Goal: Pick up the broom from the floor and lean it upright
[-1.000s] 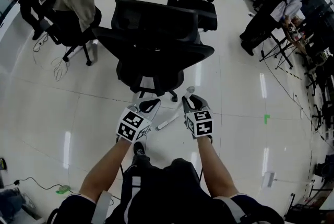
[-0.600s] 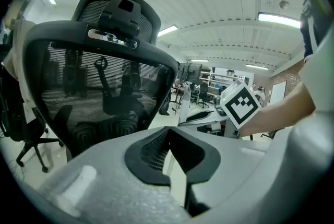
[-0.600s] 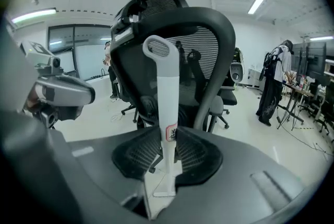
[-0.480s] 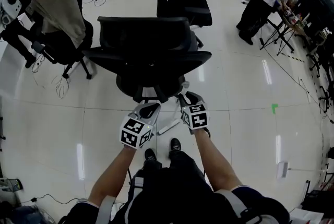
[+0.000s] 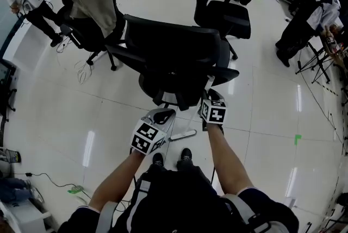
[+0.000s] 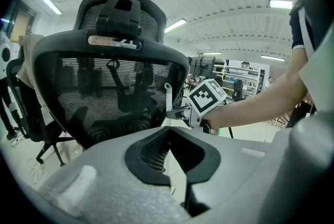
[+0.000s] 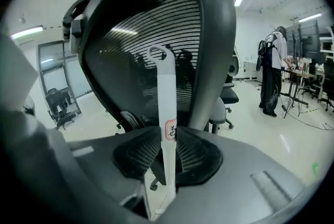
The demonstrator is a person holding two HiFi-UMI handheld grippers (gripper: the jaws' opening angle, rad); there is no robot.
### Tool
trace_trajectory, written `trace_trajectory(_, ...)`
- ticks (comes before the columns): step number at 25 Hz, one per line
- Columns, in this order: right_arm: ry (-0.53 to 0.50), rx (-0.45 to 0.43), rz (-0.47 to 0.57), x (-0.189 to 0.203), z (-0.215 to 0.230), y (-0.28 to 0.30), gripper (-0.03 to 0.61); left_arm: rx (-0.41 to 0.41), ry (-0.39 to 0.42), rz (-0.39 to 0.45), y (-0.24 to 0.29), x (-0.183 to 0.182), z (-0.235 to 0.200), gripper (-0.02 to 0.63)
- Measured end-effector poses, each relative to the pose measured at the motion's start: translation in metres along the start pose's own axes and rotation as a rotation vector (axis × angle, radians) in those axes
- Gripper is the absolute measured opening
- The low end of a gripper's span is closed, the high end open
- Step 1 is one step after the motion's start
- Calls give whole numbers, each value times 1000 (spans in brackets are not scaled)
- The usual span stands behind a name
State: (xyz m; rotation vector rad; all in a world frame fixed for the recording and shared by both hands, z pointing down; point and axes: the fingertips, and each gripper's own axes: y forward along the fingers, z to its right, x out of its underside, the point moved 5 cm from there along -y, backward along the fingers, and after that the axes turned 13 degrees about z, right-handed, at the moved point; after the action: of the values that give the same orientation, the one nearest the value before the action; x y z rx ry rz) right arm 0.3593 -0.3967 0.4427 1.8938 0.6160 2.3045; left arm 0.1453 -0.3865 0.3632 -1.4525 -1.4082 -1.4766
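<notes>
White and thin, the broom (image 7: 167,108) stands nearly upright with its handle clamped in the right claw (image 7: 168,147), the pads pressing just below a small sticker and the hanging loop rising in front of the mesh back of a black office chair (image 7: 156,19). From the head view its lower end seems to reach the glossy floor (image 5: 261,118) just ahead of the person's shoes, though that part is small and hard to read. The left claw (image 6: 169,152) hovers close by, jaws apart and gripping nothing. A pale strip shows in its gap, which may be the handle or only the floor. Judging by this, the lean is still to be finished, and the support is a poor one. The chair is on castors and could roll or swivel under even a light push. Its back is curved and smooth, so the handle could skid sideways. On such a shiny floor the foot could slide out if the right claw lets go before the broom rests steadily.
</notes>
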Motion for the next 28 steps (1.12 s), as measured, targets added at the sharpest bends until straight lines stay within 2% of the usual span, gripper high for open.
trace_trajectory(6, -9, -11, 17, 2, -2, 19, 101, -61, 0, 4, -5, -8, -16, 0)
trace_trajectory(7, -4, -22, 11, 5, -3, 21, 116, -66, -1, 8, -4, -9, -17, 0)
trace_trajectory(9, 7, -47, -7, 9, -4, 20, 190, -70, -5, 18, -2, -11, -17, 0)
trace_trajectory(16, 13, -61, 12, 6, -8, -20, 192, -41, -61, 64, 1, -16, -9, 0)
trace_trajectory(19, 27, -86, 63, -6, -16, -47, 158, -8, -73, 93, 4, -21, -5, 0)
trace_trajectory(24, -6, -78, 176, -43, -16, -90, 5, 63, -53, 117, 18, -32, 4, 0)
trace_trajectory(28, -35, -102, 263, -76, -20, -117, 5, 122, -52, 127, 29, -45, 15, 0)
